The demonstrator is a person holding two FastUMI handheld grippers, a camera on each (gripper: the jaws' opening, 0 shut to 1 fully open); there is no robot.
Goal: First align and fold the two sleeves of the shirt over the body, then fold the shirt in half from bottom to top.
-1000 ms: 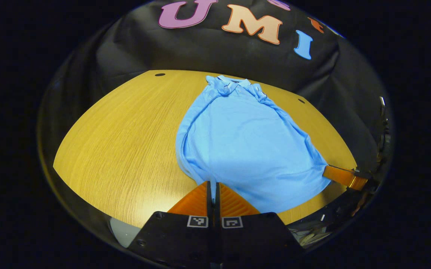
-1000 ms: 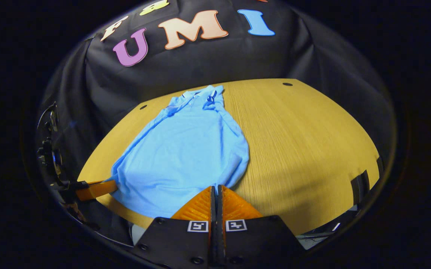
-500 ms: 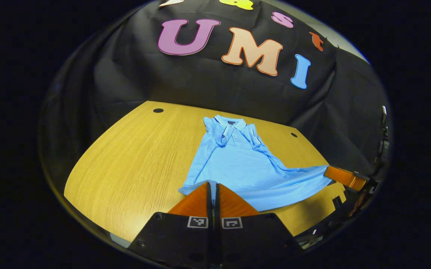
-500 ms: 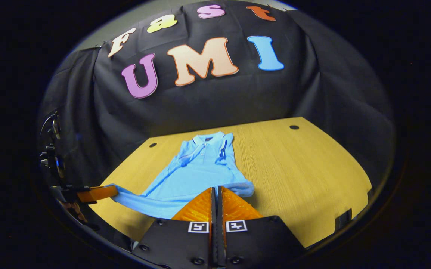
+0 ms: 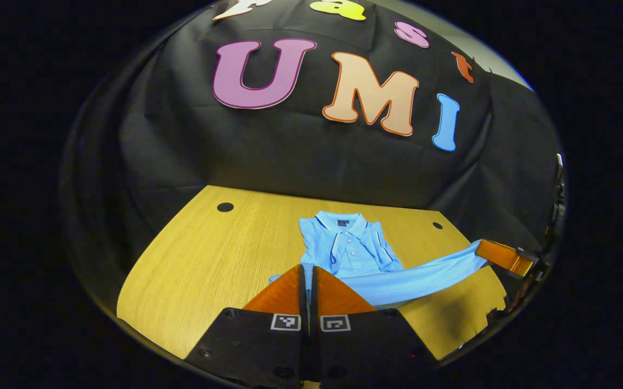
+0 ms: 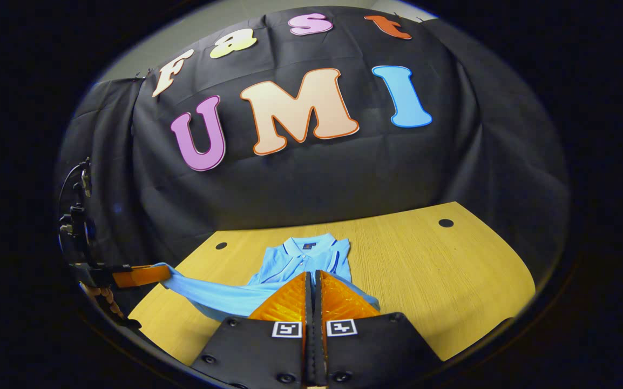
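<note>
I hold the shirt hem above the bench with both tools clamped; its collar label is unreadable.

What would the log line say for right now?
step: bottom-to-top fold | shirt: hem lifted, collar flat on table | left gripper: shut on hem | right gripper: shut on hem

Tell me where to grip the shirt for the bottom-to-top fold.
Grip the shirt at its two bottom hem corners, coming from the near table edge. The collar lies at the far end, and both tongs are pinched on the raised hem.
</note>
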